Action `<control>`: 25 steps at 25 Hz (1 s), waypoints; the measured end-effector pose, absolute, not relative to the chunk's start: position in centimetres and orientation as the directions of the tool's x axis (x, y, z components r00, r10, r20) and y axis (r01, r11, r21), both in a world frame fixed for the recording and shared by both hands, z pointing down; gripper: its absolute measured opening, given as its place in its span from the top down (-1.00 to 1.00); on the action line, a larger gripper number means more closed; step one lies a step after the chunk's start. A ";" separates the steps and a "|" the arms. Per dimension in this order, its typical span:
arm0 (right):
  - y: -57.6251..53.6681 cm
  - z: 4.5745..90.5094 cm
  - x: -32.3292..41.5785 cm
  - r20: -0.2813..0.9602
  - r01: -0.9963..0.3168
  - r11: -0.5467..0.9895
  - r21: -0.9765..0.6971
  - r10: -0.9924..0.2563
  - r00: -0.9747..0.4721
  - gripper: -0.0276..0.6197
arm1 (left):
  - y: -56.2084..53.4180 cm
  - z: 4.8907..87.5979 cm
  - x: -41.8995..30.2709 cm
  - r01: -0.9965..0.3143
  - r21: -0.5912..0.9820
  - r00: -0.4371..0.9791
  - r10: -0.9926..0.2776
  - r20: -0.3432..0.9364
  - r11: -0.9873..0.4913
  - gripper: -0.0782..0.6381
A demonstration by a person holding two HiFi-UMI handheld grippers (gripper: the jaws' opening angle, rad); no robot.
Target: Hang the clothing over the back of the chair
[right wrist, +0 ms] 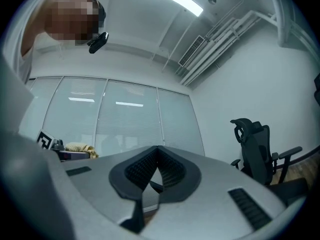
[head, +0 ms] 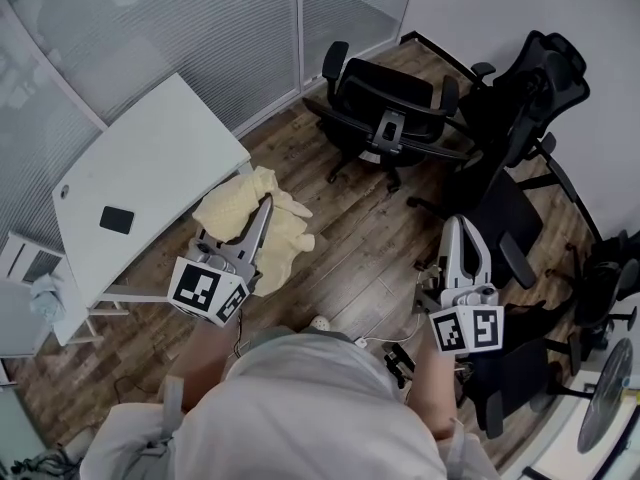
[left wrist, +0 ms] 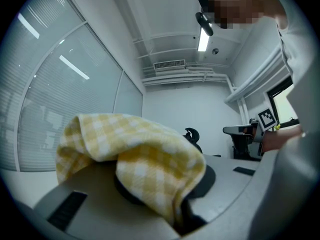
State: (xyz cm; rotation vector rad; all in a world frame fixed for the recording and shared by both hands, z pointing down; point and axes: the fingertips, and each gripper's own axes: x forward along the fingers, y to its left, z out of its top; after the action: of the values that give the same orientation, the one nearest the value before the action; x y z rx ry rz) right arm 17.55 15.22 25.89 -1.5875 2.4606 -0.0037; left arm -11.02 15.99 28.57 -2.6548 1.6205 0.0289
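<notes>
Wood floor (head: 370, 238) under yellow-and-white checked clothing (head: 288, 236) — crumpled, pinched in left gripper (head: 267, 202) jaws — right gripper (head: 462, 224) jaws together, empty

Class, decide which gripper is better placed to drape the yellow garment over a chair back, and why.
Left: the left gripper holds the yellow garment; the right gripper is empty, jaws together.

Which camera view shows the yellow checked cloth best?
The head view: nearly the whole yellow checked cloth is visible, hanging from the left tongs beside the white table. The left gripper view shows only one pinched fold, close up; the right gripper view shows a small yellow patch far away.
</notes>
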 end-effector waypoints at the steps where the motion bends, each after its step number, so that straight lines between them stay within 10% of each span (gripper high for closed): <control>1: 14.7 26.0 17.8 -0.176 -0.898 0.422 -0.122 -0.900 -0.399 0.85 | 15.6 28.7 -10.7 -0.890 -0.016 0.456 -0.890 -0.029 -0.455 0.57; 25: 12.7 27.2 18.6 -0.145 -0.884 0.441 -0.157 -0.895 -0.421 0.85 | 13.1 28.8 -9.6 -0.884 -0.026 0.468 -0.884 -0.014 -0.467 0.57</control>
State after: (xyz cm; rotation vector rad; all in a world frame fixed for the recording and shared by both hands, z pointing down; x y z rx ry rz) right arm 18.58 12.66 27.22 -1.5566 2.4853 -0.0826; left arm -9.56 13.14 28.82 -2.6660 1.6055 -0.0020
